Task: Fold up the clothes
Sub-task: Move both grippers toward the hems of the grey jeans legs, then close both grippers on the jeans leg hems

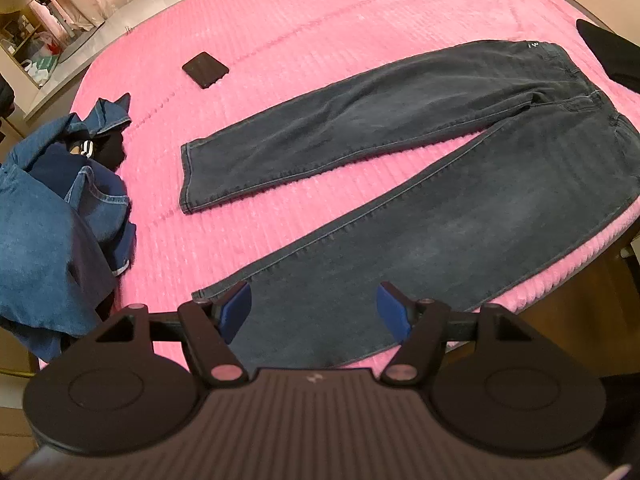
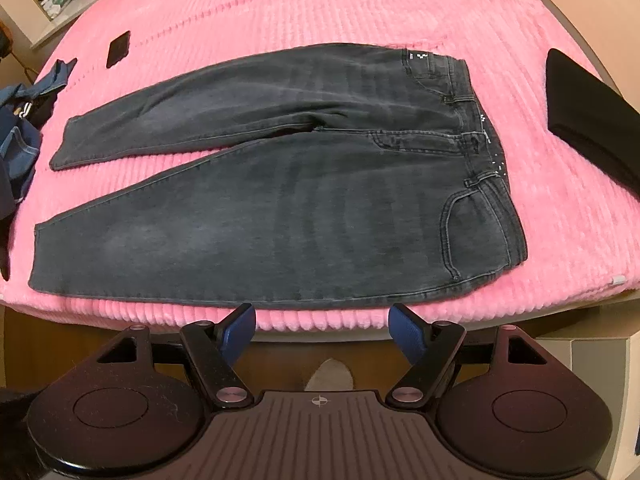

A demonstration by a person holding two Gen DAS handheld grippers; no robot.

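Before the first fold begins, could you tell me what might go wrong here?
The dark grey denim jeans lie along the near edge of the fluffy pink blanket, so a one-sided pull could drag them off. The open left gripper hovers over one hem only. The crumpled blue denim pile sits close and might snag.

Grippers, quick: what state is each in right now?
Left gripper: open, empty, above the dark jeans' near leg.
Right gripper: open, empty.
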